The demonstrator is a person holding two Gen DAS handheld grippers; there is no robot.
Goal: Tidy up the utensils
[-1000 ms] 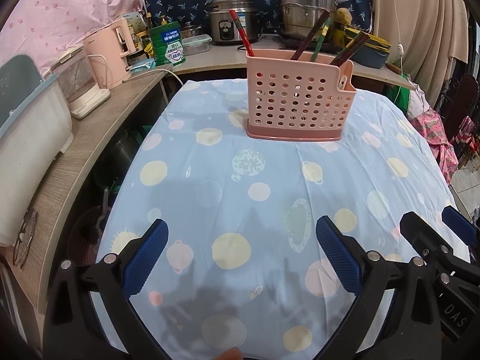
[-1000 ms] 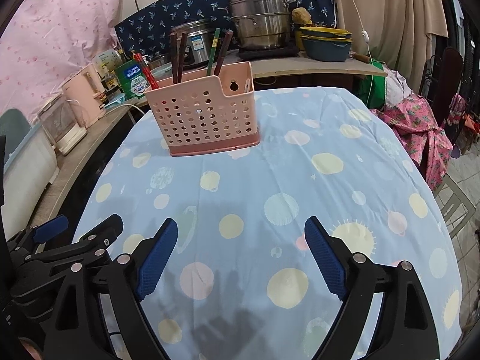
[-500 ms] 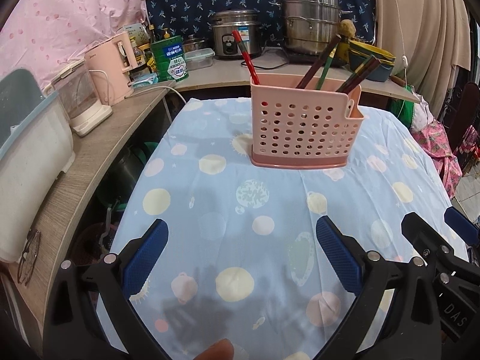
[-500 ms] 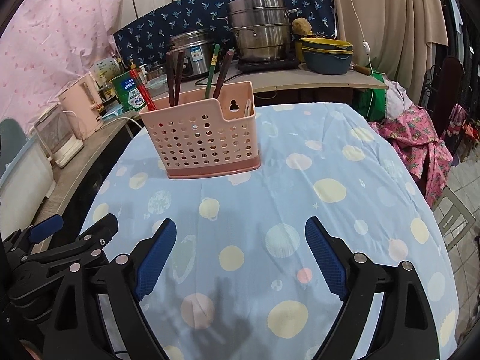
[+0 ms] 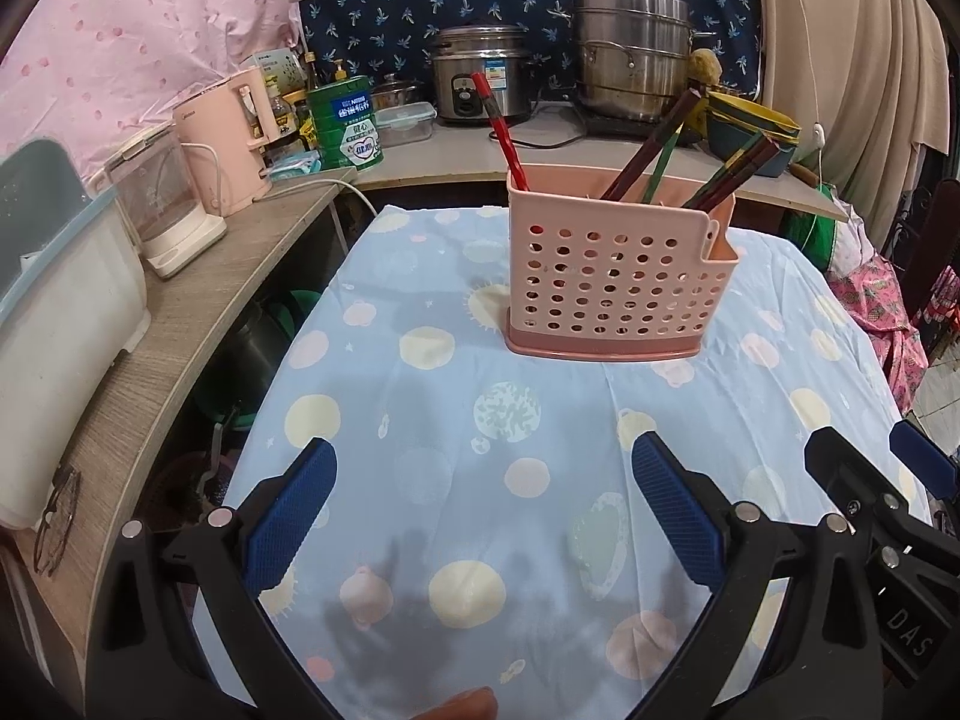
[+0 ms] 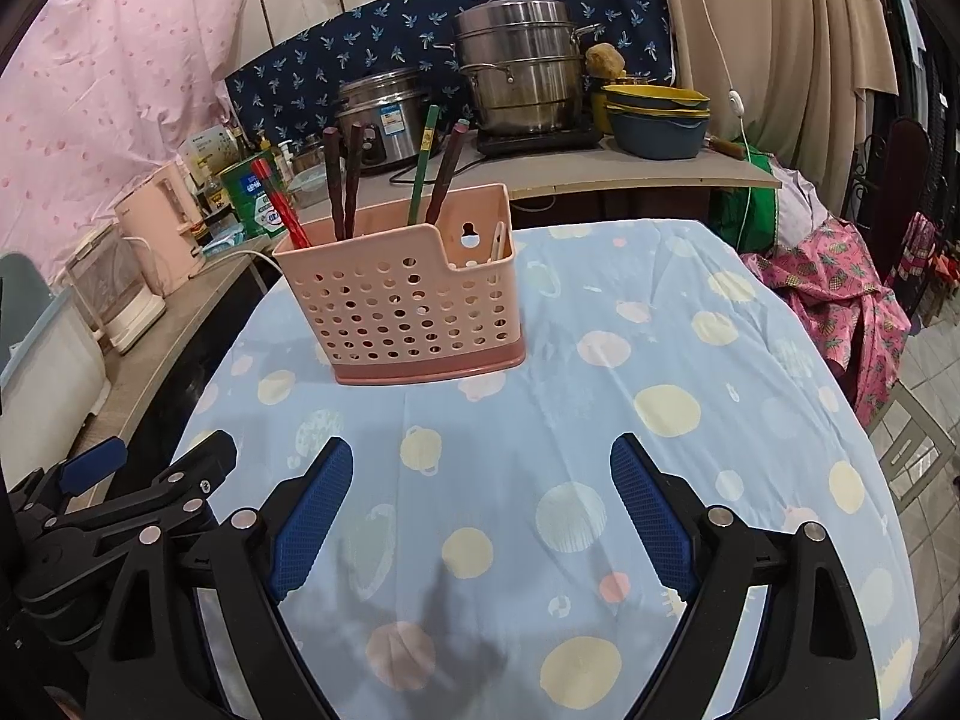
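Blue ribbed pads line the fingers (image 5: 288, 516) of the left gripper (image 5: 483, 507), which hangs over the near part of the table with its jaws spread wide and nothing between them. A fingertip (image 5: 465, 705) of the person shows at the bottom edge of that view. The right gripper (image 6: 480, 507) sits just beside it, at about the same level, its jaws also wide apart and empty; each gripper appears at the edge of the other's view. Under both lies a light blue tablecloth (image 6: 600, 420) printed with pale yellow, pink and white circles, smooth and bare in the near half.

Further back, toward the far side of the table, stands a pink perforated utensil holder (image 6: 399, 306) (image 5: 618, 282), upright on a darker pink base, well apart from both grippers. Several chopsticks lean out of its top: a red pair (image 5: 498, 126) at its left end, dark brown ones (image 6: 342, 180) in the middle, and a green one (image 6: 423, 162) beside another dark one. A pale utensil (image 6: 497, 240) rests in the lower end compartment.

Behind the table runs a counter (image 5: 180, 312) carrying a pink kettle (image 5: 231, 138), a green tin (image 5: 347, 123), a rice cooker (image 5: 480, 81), a steel steamer pot (image 6: 519, 75) and stacked bowls (image 6: 657, 114)
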